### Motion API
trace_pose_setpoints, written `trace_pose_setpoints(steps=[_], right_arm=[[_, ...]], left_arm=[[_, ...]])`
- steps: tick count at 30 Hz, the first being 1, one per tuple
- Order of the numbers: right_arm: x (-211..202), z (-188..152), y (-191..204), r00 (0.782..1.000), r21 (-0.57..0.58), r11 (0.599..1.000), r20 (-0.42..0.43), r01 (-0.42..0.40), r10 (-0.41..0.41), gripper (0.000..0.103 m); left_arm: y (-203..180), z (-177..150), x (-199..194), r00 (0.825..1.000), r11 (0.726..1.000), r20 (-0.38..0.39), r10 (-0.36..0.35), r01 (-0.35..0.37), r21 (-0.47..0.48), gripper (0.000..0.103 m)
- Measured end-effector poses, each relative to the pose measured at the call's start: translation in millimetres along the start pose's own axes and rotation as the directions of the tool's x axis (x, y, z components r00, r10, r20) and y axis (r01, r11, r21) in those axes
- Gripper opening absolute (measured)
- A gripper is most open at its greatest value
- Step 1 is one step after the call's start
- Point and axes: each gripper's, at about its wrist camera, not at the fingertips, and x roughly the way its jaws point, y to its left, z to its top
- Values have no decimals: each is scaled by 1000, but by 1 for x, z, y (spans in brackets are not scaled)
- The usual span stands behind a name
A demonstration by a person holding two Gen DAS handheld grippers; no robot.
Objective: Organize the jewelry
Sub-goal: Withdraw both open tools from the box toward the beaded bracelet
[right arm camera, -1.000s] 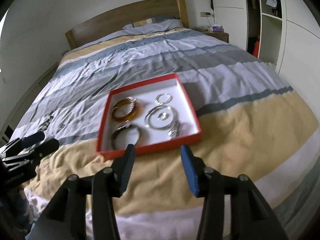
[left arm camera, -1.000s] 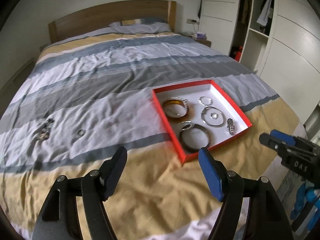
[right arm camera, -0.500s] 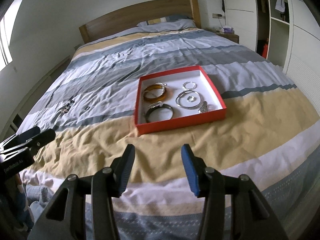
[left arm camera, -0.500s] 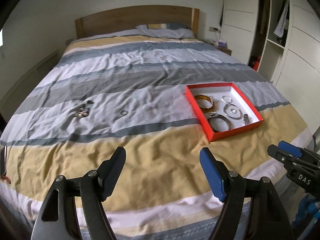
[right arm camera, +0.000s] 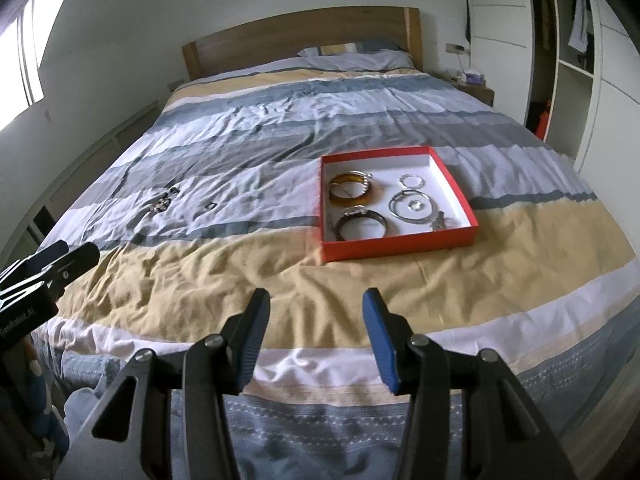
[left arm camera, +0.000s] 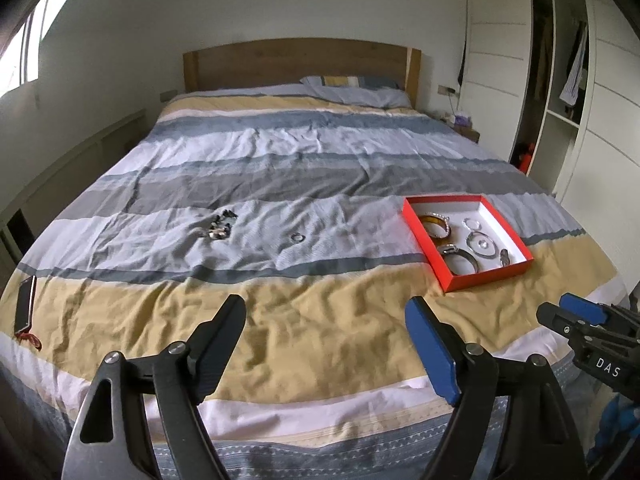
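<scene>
- A bedroom with white walls, a wooden headboard at the far end and a white wardrobe along the right side, one section of it standing open.
- The bed carries a striped duvet in grey, white and mustard bands, creased across the near end.
- A shallow red box with a white inside sits on the right half of the bed, where the pale stripe meets the mustard one.
- Inside it lie an amber bangle, a dark bangle nearer the front wall, a large silver ring-shaped bracelet and a smaller silver hoop behind it.
- A small metal piece rests near the box's front right corner; I cannot tell what it is.
- Well apart from the box, on the left half of the bed, a small heap of loose jewelry lies on the pale stripe, with a single ring between heap and box.
- A phone lies at the far left edge of the bed.
- The left gripper hangs over the mustard band at the foot, spread wide with nothing between its pads.
- The right gripper is beside it, in front of the box, gaping too though less widely, and empty.
</scene>
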Motion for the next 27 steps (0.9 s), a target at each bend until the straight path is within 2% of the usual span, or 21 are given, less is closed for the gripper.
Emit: trace_pose_setpoints(steps=[11, 27], right_arm=[[-3, -4, 19, 1000, -46, 999, -2, 2, -2, 46], [33, -2, 35, 998, -80, 997, -67, -17, 11, 49]], left_arm=[[12, -8, -13, 999, 1000, 32, 10, -9, -3, 82], [37, -17, 18, 998, 999, -56, 22, -24, -39, 88]])
